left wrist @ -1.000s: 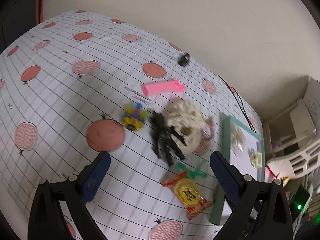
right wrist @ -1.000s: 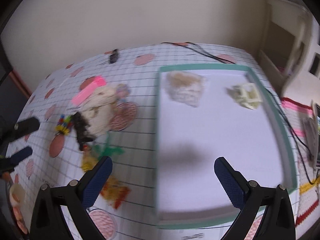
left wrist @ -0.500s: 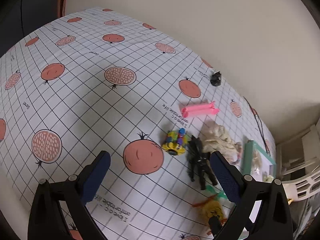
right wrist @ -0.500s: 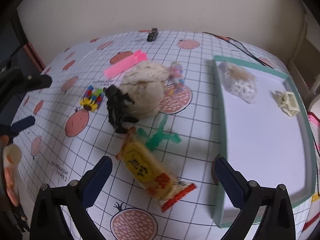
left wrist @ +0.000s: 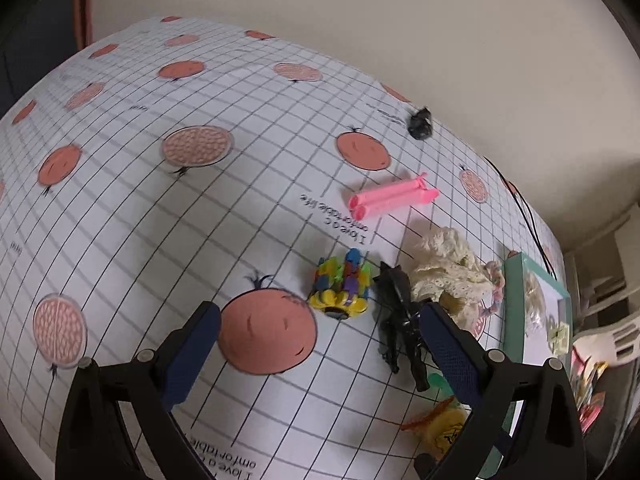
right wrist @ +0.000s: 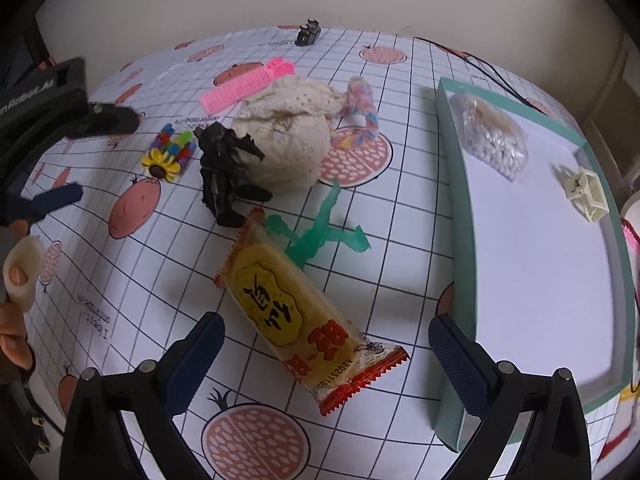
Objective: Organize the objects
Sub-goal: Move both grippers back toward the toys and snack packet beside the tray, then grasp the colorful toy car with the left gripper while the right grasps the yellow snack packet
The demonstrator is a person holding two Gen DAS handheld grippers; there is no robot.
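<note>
The right gripper [right wrist: 326, 340] hangs above the table with its jaws spread wide and nothing between them; the yellow snack packet [right wrist: 296, 300] with its red crimped end lies on the tablecloth [right wrist: 400, 216] directly below the gap. Just beyond the packet, touching its far end, is a translucent green figure [right wrist: 324, 232]. Farther out sits a black toy figure [right wrist: 226, 168] leaning against a cream lace bundle [right wrist: 284, 144], with a pastel braided rope [right wrist: 362, 112] trailing from the bundle's far side. A multicoloured sunflower toy [right wrist: 170, 154] lies to the left of the black figure, a pink clip [right wrist: 244, 84] behind it, and a small black object [right wrist: 308, 34] near the table's far edge. To the right is a teal-rimmed tray [right wrist: 452, 184] holding a bag of white beads [right wrist: 494, 140] and a cream plastic piece [right wrist: 586, 192].

The left gripper [left wrist: 320, 352] is likewise released — fingers far apart, empty — hovering over a printed pomegranate, with the sunflower toy [left wrist: 340, 284] and black toy figure [left wrist: 400, 316] just ahead. A hand [right wrist: 14, 320] holds it at the right camera's left edge.
</note>
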